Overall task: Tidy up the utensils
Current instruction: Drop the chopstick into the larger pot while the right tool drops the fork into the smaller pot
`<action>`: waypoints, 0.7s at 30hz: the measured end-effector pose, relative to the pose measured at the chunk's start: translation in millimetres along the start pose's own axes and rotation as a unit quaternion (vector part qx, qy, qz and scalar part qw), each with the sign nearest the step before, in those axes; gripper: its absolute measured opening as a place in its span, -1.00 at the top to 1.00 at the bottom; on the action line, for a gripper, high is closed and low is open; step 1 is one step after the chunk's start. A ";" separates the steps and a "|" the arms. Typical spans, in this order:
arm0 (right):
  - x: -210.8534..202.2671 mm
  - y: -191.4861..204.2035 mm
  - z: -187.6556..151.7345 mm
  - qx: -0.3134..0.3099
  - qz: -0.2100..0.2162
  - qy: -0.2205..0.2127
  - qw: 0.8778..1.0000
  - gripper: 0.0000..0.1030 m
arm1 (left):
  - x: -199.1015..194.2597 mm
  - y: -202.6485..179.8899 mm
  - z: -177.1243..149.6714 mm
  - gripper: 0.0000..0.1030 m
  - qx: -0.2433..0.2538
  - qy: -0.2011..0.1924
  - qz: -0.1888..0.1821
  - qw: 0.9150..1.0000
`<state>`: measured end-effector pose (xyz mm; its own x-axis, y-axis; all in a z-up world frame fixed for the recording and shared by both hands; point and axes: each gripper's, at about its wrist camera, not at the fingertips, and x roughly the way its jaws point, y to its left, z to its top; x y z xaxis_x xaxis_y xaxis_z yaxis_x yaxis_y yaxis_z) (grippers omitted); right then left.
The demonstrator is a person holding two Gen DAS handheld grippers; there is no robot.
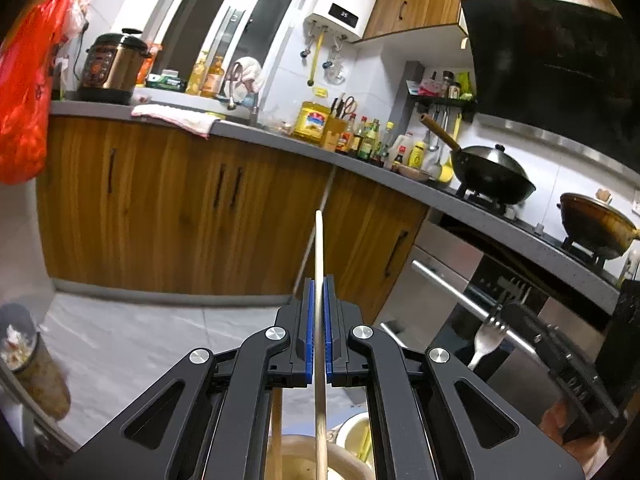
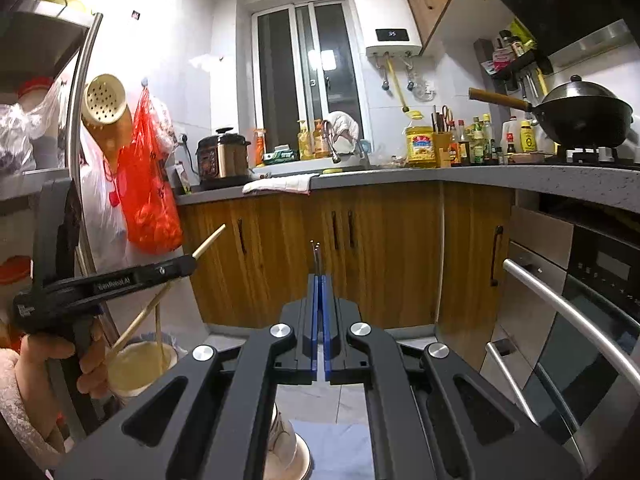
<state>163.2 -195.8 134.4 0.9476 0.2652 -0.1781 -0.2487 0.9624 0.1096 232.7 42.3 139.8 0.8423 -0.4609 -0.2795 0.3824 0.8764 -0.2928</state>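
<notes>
Your left gripper [image 1: 319,300] was clamped on a wooden chopstick [image 1: 319,248], its tip jutting out past the blue pads [image 1: 306,320], above a pale cup [image 2: 142,368] with another chopstick [image 2: 159,332] in it. To its right, your right gripper [image 2: 321,300] pinched a metal fork [image 1: 490,332], tines [image 2: 316,254] poking forward toward the wooden cabinets [image 2: 320,248].

Pale wooden chopstick [image 1: 319,256], silver fork [image 1: 490,336], blue-padded black hand-held gripper [image 1: 319,304], red bag [image 1: 24,92]
</notes>
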 end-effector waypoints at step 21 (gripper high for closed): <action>23.2 26.0 -15.7 -0.039 0.032 0.050 0.997 0.97 | -7.6 2.6 -13.6 0.91 0.007 0.006 0.007 1.000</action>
<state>175.6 -163.8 117.8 0.9052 0.3275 -0.2709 -0.3269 0.9438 0.0487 222.1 46.1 128.8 0.8429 -0.4507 -0.2938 0.3763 0.8842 -0.2768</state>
